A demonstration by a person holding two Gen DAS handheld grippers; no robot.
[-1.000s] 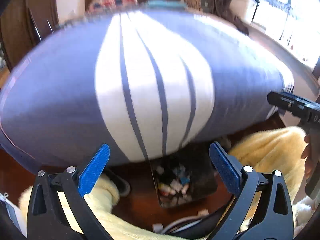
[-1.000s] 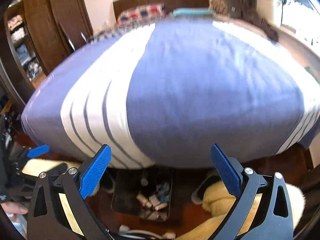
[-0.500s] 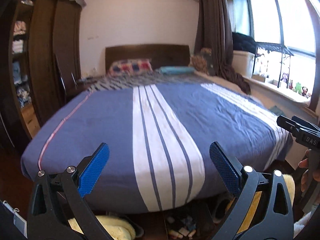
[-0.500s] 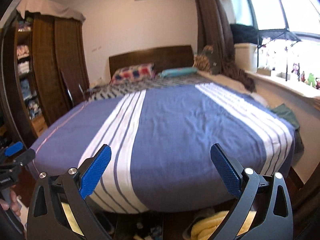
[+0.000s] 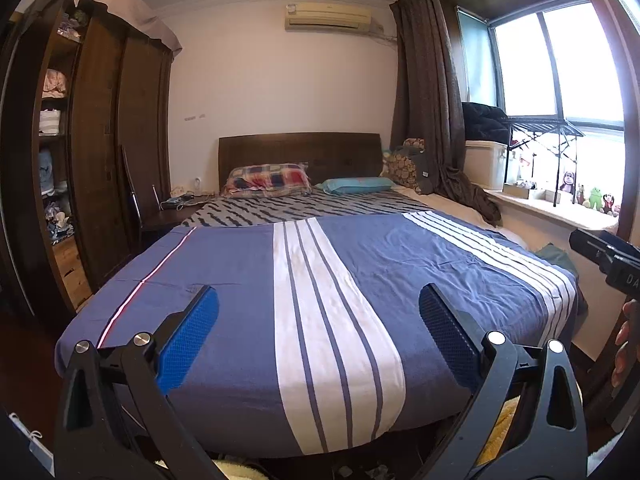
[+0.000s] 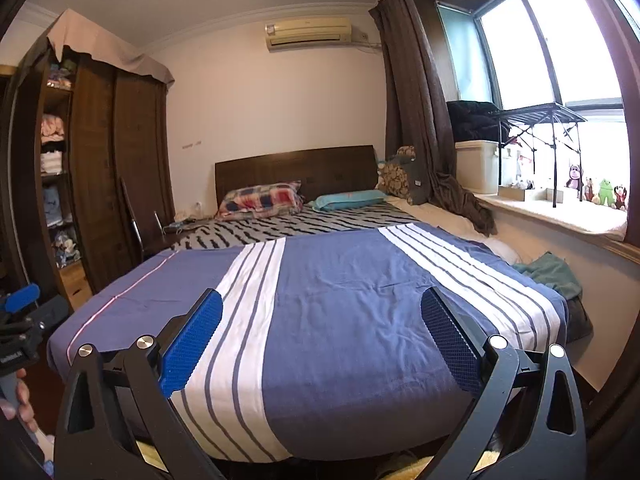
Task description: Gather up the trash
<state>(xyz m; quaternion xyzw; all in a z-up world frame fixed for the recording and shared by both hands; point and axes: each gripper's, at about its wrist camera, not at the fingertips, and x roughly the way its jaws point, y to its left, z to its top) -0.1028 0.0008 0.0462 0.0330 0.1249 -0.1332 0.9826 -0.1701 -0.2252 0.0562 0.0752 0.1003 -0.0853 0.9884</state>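
Left gripper (image 5: pixel 318 340): jaws are being held wide apart, nothing's being gripped between the blue pads (image 5: pixel 188 344).
Right gripper (image 6: pixel 320 342): same deal, being kept spread wide and empty.
Aim: both are being pointed level over the foot of the bed (image 5: pixel 248 280), at the blue striped cover (image 6: pixel 344 300).
Trash (image 5: pixel 376 471): only small bits are being glimpsed on the floor under the bed's near edge, too tiny to tell what.
Background: headboard (image 6: pixel 296 168), pillows, wardrobe (image 5: pixel 100 160) and window (image 6: pixel 552 52) are being shown.
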